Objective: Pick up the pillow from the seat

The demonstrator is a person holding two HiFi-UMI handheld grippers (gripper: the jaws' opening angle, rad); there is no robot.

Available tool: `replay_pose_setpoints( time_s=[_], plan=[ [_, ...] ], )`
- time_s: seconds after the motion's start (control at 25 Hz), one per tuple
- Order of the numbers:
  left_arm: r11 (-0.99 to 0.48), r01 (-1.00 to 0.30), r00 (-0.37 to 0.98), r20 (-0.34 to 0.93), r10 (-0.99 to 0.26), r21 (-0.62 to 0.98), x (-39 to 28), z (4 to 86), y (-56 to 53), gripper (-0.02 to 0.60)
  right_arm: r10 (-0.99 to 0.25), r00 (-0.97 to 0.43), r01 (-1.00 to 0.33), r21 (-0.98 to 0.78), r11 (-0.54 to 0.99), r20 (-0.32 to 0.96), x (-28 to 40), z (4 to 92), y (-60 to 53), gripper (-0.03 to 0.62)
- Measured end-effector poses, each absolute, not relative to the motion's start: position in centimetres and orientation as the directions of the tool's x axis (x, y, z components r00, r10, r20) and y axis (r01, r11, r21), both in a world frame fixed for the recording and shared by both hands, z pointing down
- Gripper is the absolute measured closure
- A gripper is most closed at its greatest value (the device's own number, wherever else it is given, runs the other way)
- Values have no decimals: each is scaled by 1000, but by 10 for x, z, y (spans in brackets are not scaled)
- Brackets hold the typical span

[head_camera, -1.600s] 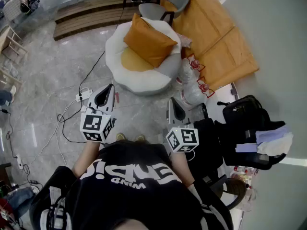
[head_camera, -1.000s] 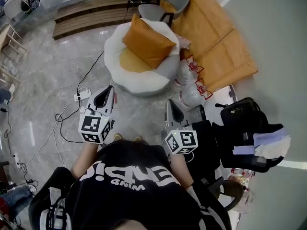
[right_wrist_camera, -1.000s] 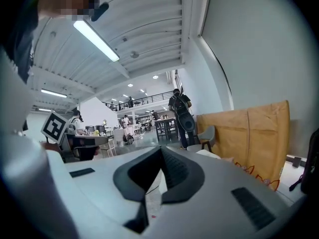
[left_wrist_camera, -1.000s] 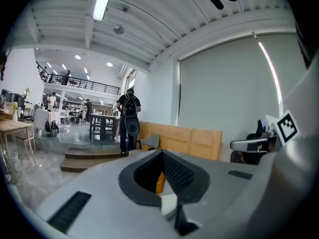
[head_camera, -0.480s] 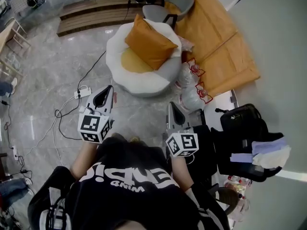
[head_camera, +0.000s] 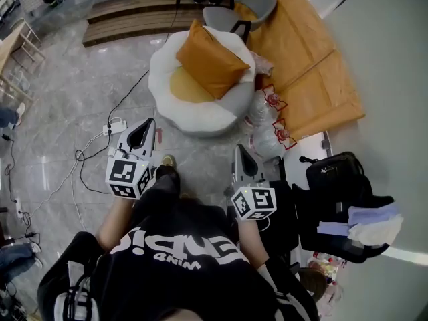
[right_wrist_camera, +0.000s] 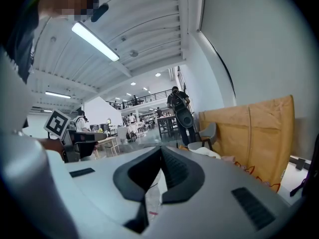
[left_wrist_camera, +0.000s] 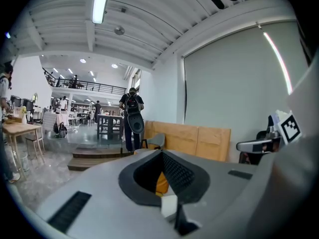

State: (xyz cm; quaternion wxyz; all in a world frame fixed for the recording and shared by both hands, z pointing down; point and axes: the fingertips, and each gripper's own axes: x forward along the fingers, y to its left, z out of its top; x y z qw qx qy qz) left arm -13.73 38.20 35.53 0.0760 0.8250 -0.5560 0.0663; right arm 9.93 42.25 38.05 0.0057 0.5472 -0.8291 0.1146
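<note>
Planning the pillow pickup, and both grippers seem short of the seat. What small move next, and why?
Probably advance the left gripper and right gripper toward the orange pillow: both are shut, empty and short of the white seat, where it lies untouched.

White power strip (head_camera: 115, 127) on marble floor (head_camera: 80, 79), cardboard panels (head_camera: 304, 52), bundled water bottles (head_camera: 266, 138), grey chair (head_camera: 244, 9), black bag (head_camera: 334, 174)

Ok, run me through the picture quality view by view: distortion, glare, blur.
Head view: strong fisheye bend, pale glare streaks on the glossy floor, the orange pillow sharp. Left gripper view: dark round vignette, the ceiling light strip blown out. Right gripper view: same vignette, a mosaic patch top left.
</note>
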Motion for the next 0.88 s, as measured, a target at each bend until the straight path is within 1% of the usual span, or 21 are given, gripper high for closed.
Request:
replay_pose_setpoints(
  time_s=[0.32,0.88],
  plan=[
    [-398,-916,401,185,-897,51,-134,355,347,574,-918,-369,-921,-186,342,143,101,387,396,572],
    [-420,-905,424,225,-878,65,-163,366,236,572,-911,-371,-918,-216,331,179,62,399,296,572]
  ],
)
